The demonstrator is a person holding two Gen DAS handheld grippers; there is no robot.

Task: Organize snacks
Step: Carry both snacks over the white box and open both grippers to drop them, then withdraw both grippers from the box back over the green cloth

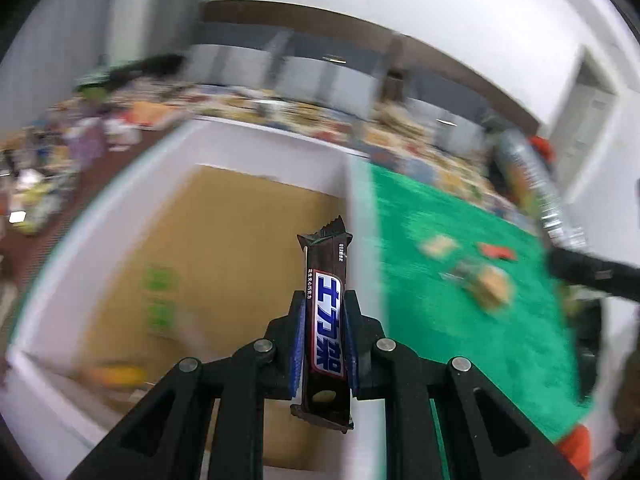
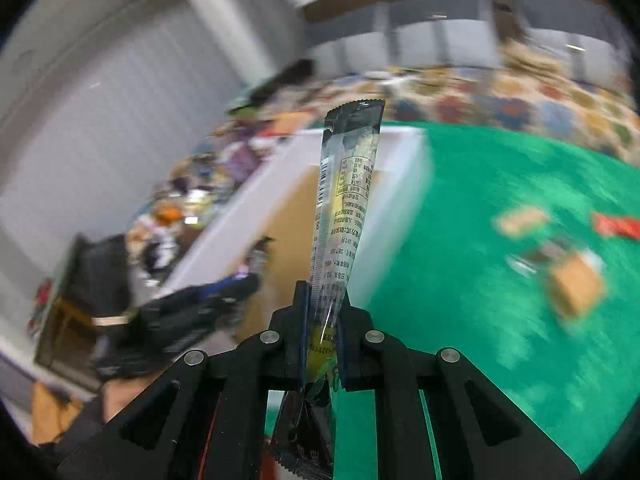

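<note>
My left gripper [image 1: 324, 300] is shut on a dark brown chocolate bar [image 1: 326, 304] with a blue and white label, held upright over the white-walled box [image 1: 264, 136] with a cardboard floor. My right gripper [image 2: 323, 292] is shut on a long clear snack stick packet [image 2: 344, 208] with printed text, held upright near the box's right wall [image 2: 404, 184]. The right gripper and its packet show blurred at the right of the left wrist view [image 1: 532, 184]. The left gripper shows blurred at the left of the right wrist view [image 2: 192, 308].
A green mat [image 1: 460, 280] lies right of the box with several loose snacks: tan packets [image 1: 494, 284] and a red one [image 1: 496, 251]. Green and yellow items [image 1: 160, 280] lie inside the box. Cluttered goods [image 1: 80, 140] and a patterned floor lie beyond.
</note>
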